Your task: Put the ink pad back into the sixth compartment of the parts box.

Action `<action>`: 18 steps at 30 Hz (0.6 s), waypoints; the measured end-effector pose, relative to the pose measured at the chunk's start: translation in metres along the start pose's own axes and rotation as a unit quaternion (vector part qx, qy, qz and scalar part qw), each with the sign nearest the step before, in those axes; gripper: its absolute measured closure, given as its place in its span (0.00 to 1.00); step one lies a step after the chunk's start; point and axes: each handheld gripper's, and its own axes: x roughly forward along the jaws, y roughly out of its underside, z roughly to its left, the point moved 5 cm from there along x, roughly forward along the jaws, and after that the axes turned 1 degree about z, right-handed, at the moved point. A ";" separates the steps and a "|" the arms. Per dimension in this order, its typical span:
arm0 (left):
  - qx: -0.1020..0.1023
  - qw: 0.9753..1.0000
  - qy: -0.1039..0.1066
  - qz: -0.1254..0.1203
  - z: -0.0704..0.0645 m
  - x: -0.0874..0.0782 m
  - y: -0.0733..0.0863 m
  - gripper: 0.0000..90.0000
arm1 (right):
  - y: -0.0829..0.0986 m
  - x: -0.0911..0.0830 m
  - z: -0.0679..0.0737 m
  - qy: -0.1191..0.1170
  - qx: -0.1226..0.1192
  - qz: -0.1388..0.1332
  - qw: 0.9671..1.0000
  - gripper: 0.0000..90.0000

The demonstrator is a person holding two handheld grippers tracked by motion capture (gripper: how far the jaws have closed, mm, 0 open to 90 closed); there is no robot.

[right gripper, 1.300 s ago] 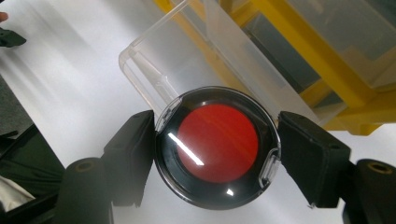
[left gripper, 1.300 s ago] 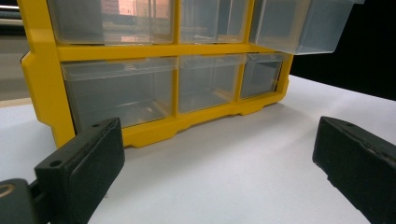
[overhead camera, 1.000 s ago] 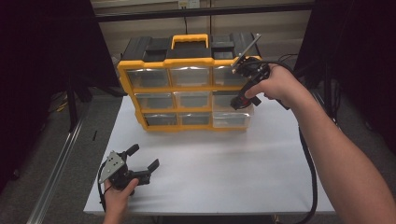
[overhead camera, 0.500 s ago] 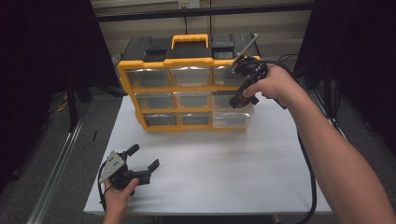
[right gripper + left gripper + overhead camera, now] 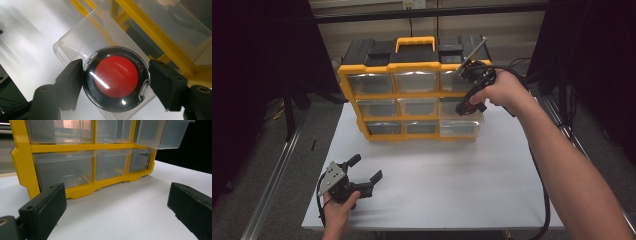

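Clamping a round red-and-black disc (image 5: 116,78) between its two jaws, the right gripper (image 5: 116,82) hangs over a clear drawer (image 5: 82,42) that is pulled out of the yellow organizer (image 5: 412,65). The jaws press the disc on opposite sides of its rim, closed only as far as its width allows; the disc has a clear shell around a red middle. In the high view the right gripper (image 5: 472,92) is held by the right hand (image 5: 504,92) at the organizer's right column, level with the middle row, where the drawer (image 5: 459,111) juts forward from the frame. The organizer stands upright near the far edge of the white table (image 5: 437,180), its orange handle (image 5: 414,42) on top. The left gripper (image 5: 362,172) rests low over the table's near left part, well apart from the organizer, its jaws spread wide with nothing between them. Its own view looks across the table at the organizer's lower drawers (image 5: 65,168).
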 end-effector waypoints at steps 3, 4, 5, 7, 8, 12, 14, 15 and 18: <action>-0.013 1.000 0.002 -0.009 -0.002 0.001 -0.001 0.03 | -0.001 0.001 0.000 0.000 0.003 -0.003 1.000 0.33; -0.014 1.000 -0.002 -0.010 -0.002 0.001 -0.001 0.03 | -0.001 0.002 -0.001 0.003 0.004 -0.003 1.000 0.33; -0.014 1.000 -0.002 -0.010 -0.002 0.002 -0.001 0.03 | -0.001 0.002 -0.001 0.004 0.003 -0.002 1.000 0.33; 0.004 1.000 0.001 0.002 0.001 0.000 0.000 0.03 | -0.001 0.003 -0.001 0.002 0.004 -0.005 1.000 0.33; 0.004 1.000 0.001 0.002 0.001 -0.001 0.000 0.03 | -0.001 0.003 -0.002 0.003 0.004 -0.006 1.000 0.33; 0.004 1.000 0.001 0.003 0.001 0.000 0.000 0.03 | 0.000 0.005 -0.003 0.004 0.002 -0.003 1.000 0.33; 0.004 1.000 0.004 0.003 0.001 -0.001 0.000 0.03 | 0.000 0.006 -0.004 0.004 0.003 -0.006 1.000 0.33; -0.001 1.000 0.001 -0.001 0.000 0.000 0.000 0.03 | 0.000 0.006 -0.004 0.004 0.007 -0.006 1.000 0.33; -0.004 1.000 0.002 -0.004 0.000 0.000 0.000 0.03 | 0.000 0.007 -0.005 0.005 0.008 -0.006 1.000 0.33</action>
